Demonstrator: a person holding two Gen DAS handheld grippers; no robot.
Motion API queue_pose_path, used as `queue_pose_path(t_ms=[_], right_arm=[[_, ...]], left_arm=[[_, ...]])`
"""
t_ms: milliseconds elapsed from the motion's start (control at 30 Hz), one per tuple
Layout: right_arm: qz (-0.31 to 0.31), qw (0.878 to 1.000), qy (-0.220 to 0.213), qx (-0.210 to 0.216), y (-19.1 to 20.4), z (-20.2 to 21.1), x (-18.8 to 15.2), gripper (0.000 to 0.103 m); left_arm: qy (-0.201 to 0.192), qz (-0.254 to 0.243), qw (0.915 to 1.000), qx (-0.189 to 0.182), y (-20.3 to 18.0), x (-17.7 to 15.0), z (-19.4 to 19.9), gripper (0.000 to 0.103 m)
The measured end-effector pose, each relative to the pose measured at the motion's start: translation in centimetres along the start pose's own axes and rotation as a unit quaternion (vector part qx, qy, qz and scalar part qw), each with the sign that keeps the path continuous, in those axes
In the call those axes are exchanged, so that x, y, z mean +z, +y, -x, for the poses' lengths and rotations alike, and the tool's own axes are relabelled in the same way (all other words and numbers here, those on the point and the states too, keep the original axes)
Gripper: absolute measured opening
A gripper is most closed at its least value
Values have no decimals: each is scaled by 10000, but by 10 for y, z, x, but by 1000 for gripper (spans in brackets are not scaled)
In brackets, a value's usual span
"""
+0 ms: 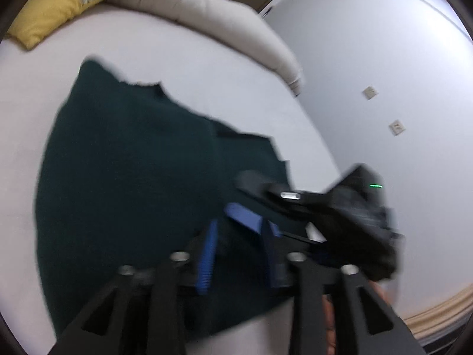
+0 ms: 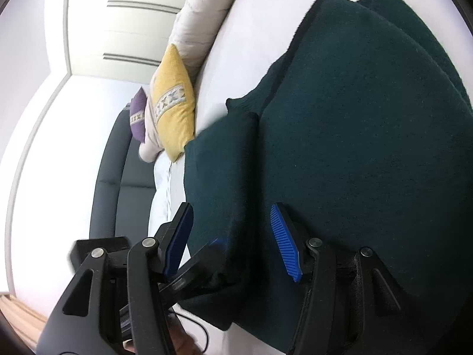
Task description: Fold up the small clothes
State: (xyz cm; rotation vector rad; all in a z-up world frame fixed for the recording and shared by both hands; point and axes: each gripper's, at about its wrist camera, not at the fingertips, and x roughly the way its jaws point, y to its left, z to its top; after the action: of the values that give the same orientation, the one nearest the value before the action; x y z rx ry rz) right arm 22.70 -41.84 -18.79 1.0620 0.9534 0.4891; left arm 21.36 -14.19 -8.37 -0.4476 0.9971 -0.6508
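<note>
The dark green garment (image 2: 354, 136) lies spread on the white bed (image 1: 207, 68), its far edge toward the yellow cushion (image 2: 173, 103) and the rolled beige duvet (image 1: 218, 11). It looks partly folded: in my right view one panel (image 2: 220, 177) lies doubled beside the main body with a seam-like crease between them.

My right tongs (image 2: 233, 241) stand released, the ribbed blue pads (image 2: 285, 242) well apart, straddling the near edge of the garment without pinching it. My left tongs (image 1: 236, 251) hover over the garment's near corner; their blue pads (image 1: 207, 254) show a gap with dark cloth between, but the view is smeared by motion, so I cannot tell whether they are clenched on the fabric or merely over it. In the right view the tip of my left tongs sits just beside the folded panel's near end, close inside my right tongs' spread.

My worries, as I judge them:
- The two tongs are crowded at the same corner of the garment; closing the right ones now could nip the left tool instead of cloth.
- The knit looks thick and soft, so I might catch only the top layer and peel the fold open.
- Dragging rather than lifting could bunch the garment on the bed.
- The garment's near edge sits close to the bed's edge, so a careless tug toward me could slide it off.
</note>
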Motion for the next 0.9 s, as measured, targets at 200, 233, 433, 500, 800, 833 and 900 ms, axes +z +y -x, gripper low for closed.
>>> queue_pose_path(t_ms=[200, 233, 433, 500, 800, 833, 900], right_arm=[[67, 9987, 112, -487, 16, -26, 2, 55], [52, 9983, 136, -561, 19, -30, 3, 55], [47, 9936, 497, -1015, 38, -69, 4, 55], [113, 9912, 641, -1151, 43, -80, 5, 55], [445, 9843, 920, -1439, 40, -92, 13, 20], [484, 9842, 872, -1466, 40, -91, 13, 14], [585, 9841, 787, -1479, 42, -84, 11, 12]], left_arm=[[-907, -272, 9951, 288, 20, -6, 87, 48], [-1020, -168, 9938, 399, 30, -4, 93, 48], [-678, 179, 9972, 277, 72, -15, 71, 45], [-419, 59, 9991, 83, 66, -26, 48, 45], [-389, -362, 9977, 414, 73, -54, 57, 36], [-457, -370, 9974, 407, 72, -53, 62, 37], [-606, -413, 9963, 450, 72, -51, 73, 44]])
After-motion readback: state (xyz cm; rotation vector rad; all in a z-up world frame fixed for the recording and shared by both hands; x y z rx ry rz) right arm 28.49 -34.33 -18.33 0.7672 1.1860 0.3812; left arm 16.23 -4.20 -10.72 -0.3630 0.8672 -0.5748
